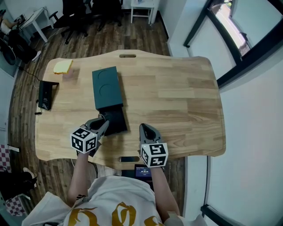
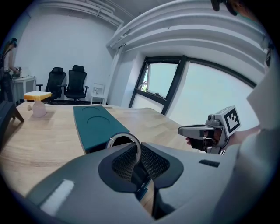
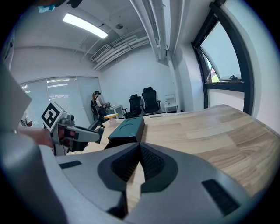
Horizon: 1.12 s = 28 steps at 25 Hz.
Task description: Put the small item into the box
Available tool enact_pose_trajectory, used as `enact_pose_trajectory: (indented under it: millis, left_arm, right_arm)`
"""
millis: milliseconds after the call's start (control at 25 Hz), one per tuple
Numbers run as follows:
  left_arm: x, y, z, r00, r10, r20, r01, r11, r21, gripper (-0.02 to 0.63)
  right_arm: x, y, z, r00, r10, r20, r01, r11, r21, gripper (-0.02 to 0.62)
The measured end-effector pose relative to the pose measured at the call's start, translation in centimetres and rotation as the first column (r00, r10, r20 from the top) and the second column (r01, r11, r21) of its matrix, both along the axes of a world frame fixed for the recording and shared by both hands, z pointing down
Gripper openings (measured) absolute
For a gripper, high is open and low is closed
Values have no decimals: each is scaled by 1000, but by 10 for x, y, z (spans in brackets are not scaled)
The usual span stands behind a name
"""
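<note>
A dark teal box (image 1: 106, 87) lies on the wooden table (image 1: 177, 92), with a black tray part (image 1: 116, 121) sticking out of its near end. My left gripper (image 1: 104, 125) hovers at that tray's left edge, shut on a thin silver ring (image 2: 122, 135). In the left gripper view the ring stands upright between the left gripper (image 2: 139, 151) jaws, just in front of the box (image 2: 98, 124). My right gripper (image 1: 145, 128) is to the right of the tray, shut with nothing in it; its own view shows the right gripper (image 3: 140, 148) jaws closed.
A yellow sponge (image 1: 63, 66) and a small pinkish object (image 1: 69, 74) sit at the table's far left. A black device (image 1: 45, 95) lies at the left edge, and a phone (image 1: 129, 159) at the near edge. Office chairs (image 1: 84, 13) stand beyond the table.
</note>
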<state>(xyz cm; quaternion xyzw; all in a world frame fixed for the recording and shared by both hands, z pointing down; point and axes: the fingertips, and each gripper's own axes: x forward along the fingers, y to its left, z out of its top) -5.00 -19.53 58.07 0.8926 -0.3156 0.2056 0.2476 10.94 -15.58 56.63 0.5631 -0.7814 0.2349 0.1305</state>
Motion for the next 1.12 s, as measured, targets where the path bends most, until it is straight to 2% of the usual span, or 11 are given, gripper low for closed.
enact_pose_trajectory:
  millis: [560, 760, 1120]
  left_arm:
    - [17, 0, 43, 993, 84, 86, -75, 993, -96, 37]
    - [24, -2, 59, 978, 148, 150, -130, 984, -121, 35]
    - [28, -1, 72, 964, 193, 183, -165, 973, -159, 36]
  right_arm:
    - [4, -8, 21, 1000, 9, 6, -9, 999, -43, 5]
    - [5, -13, 30, 1000, 10, 2, -10, 998, -61, 5]
    - [12, -25, 37, 1000, 0, -20, -2, 997, -82, 5]
